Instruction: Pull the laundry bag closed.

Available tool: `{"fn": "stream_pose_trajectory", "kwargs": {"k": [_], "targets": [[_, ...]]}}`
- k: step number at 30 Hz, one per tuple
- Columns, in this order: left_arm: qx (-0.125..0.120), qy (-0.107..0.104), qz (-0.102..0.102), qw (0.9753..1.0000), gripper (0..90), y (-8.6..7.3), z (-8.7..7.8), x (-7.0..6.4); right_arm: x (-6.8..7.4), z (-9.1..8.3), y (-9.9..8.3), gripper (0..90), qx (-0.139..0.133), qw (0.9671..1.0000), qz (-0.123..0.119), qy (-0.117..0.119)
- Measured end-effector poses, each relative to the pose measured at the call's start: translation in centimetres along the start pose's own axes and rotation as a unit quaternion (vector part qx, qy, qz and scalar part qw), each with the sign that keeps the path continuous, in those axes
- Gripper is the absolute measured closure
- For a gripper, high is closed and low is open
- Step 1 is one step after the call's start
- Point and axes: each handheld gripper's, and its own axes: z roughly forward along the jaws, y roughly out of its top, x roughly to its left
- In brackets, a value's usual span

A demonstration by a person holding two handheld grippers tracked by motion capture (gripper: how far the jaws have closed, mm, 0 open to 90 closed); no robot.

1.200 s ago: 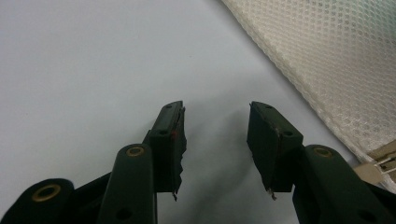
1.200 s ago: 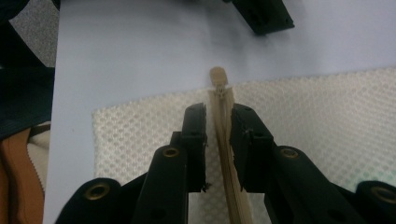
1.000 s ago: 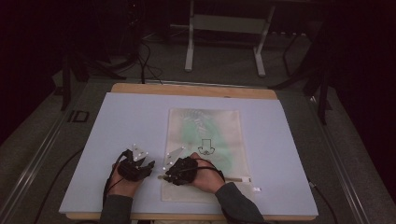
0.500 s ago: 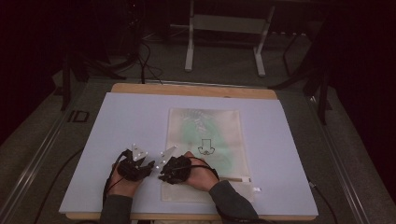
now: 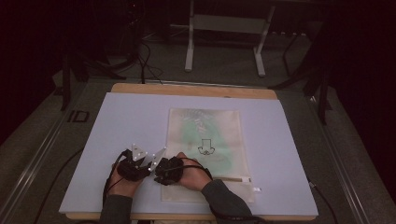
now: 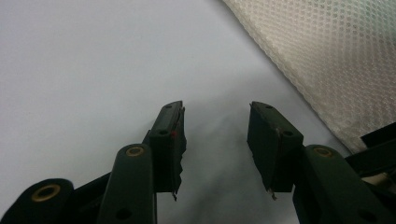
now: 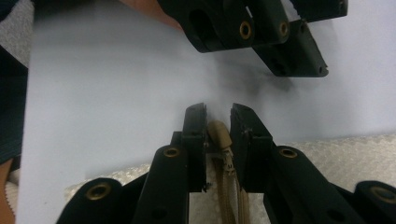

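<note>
A pale mesh bag [image 5: 205, 126] with a green item inside lies flat on the light mat [image 5: 130, 121]. Its beige zipper pull [image 7: 219, 135] sits between the jaws of my right gripper [image 7: 218, 112], which is shut on it at the bag's near left end. In the high view my right gripper [image 5: 161, 173] points left, toward my left gripper [image 5: 140, 161] close beside it. My left gripper [image 6: 217, 109] is open over bare mat with nothing between its fingers, and the bag's mesh edge [image 6: 327, 60] is off to its right.
The mat lies on a wooden board [image 5: 191, 89] whose edge shows at the far side. Beyond the table stand a white metal frame [image 5: 224, 42] and dark cables on the floor. A small white tag [image 5: 256, 189] lies at the bag's near right corner.
My right gripper has slid left along the bag's near edge with the zipper pull, ending close beside the left gripper. The left gripper has barely moved.
</note>
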Motion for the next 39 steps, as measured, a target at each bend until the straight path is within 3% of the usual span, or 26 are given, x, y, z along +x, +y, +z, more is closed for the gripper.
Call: {"fn": "stream_pose_trajectory", "kwargs": {"k": [6, 13, 31, 39], "targets": [[-0.002, 0.001, -0.004, 1.0000, 55.5, 0.0, 0.0, 0.0, -0.5, 0.0, -0.1, 80.8, -0.002, 0.9998, 0.018, 0.003], [-0.004, 0.004, -0.008, 1.0000, 55.5, 0.0, -0.1, 0.2, -0.3, 0.0, 0.2, 81.2, 0.002, 0.9999, 0.007, -0.007], [-0.006, 0.006, -0.011, 0.9999, 55.1, -0.1, -0.2, 0.3, 0.0, -2.4, -0.6, 81.2, -0.035, 0.9994, 0.001, -0.004], [-0.010, 0.000, -0.010, 0.9999, 55.7, -0.1, -0.3, 0.2, 0.0, -3.4, -1.8, 81.2, -0.023, 0.9997, 0.001, -0.006]]}}
